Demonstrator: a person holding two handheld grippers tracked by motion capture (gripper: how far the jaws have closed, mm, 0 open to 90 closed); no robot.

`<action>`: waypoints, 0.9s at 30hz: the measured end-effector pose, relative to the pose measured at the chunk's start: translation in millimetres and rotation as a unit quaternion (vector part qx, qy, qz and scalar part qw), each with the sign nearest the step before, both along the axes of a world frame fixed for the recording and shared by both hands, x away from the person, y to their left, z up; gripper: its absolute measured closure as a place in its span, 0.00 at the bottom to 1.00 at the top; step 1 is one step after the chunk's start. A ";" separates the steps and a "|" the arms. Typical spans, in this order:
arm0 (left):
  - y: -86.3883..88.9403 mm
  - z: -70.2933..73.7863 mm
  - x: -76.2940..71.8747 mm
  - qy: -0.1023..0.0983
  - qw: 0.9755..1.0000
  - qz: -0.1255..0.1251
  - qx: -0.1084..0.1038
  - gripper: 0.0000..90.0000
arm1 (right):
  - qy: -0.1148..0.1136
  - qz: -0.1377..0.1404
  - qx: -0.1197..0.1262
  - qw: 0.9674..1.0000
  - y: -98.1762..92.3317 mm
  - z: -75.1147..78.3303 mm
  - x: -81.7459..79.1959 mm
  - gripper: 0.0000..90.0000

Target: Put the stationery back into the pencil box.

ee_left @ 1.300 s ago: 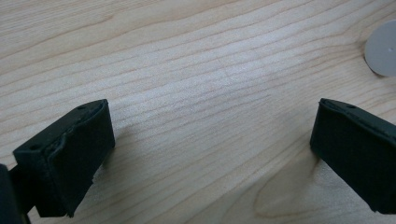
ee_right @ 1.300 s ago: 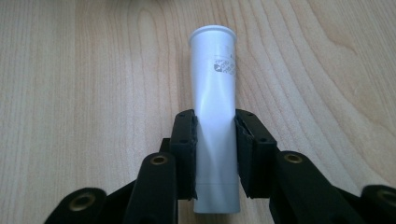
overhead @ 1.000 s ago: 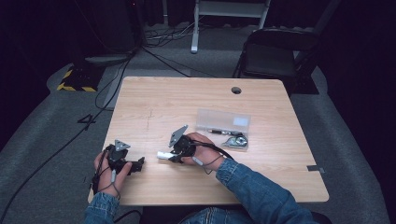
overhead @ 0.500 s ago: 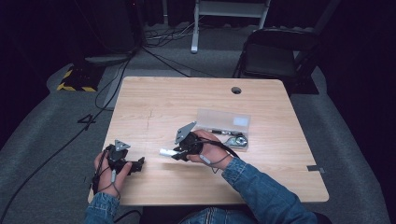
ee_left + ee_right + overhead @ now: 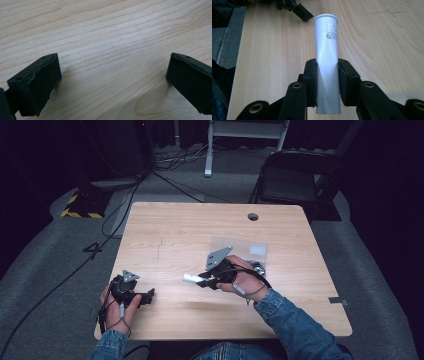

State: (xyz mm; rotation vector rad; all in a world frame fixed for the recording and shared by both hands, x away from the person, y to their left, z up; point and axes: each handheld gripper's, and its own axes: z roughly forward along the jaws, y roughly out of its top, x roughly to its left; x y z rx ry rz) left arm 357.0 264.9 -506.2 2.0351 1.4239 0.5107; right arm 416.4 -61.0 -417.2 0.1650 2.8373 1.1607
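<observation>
White plastic tube (image 5: 327, 62) clamped between the pads of the right gripper (image 5: 205, 281), carried clear above the wooden table (image 5: 165, 235). Left gripper (image 5: 145, 296), near the table's front edge, rests wide open and empty. Farther right lies a clear pouch (image 5: 250, 249). Step in hand, judged: transport after pickup; next comes a steady carry and controlled set-down or handover.
</observation>
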 end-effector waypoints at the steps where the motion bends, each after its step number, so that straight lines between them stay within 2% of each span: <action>1: 0.1 0.0 0.0 0.000 1.000 0.000 0.000 0.00 | -0.001 -0.001 0.002 1.000 -3.4 2.0 0.2 0.79; 6: 0.1 0.0 0.1 0.000 1.000 -0.001 0.000 0.00 | 0.000 -0.003 0.011 1.000 -17.6 8.2 1.2 0.79; 10: 3.1 -0.1 1.7 -0.002 1.000 -0.015 -0.003 0.00 | -0.001 -0.012 0.017 1.000 -27.2 13.2 6.4 0.79; 12: 4.6 0.0 2.1 -0.002 1.000 -0.010 -0.002 0.01 | -0.001 -0.016 0.019 1.000 -30.4 15.8 8.3 0.79; 15: 6.3 0.1 3.3 -0.002 1.000 0.011 -0.001 0.01 | -0.004 -0.024 0.022 0.999 -37.5 20.5 12.2 0.79; 21: 11.3 0.2 1.2 -0.001 1.000 0.021 0.000 0.01 | -0.007 -0.036 0.021 0.999 -50.9 22.1 19.8 0.79; 25: 22.9 0.2 -1.2 -0.001 1.000 0.011 0.001 0.01 | -0.009 -0.047 0.019 0.999 -61.5 22.1 25.7 0.79; 27: 23.0 -0.1 -1.3 0.000 1.000 0.015 -0.002 0.01 | -0.008 -0.055 0.022 0.998 -67.1 22.6 28.4 0.79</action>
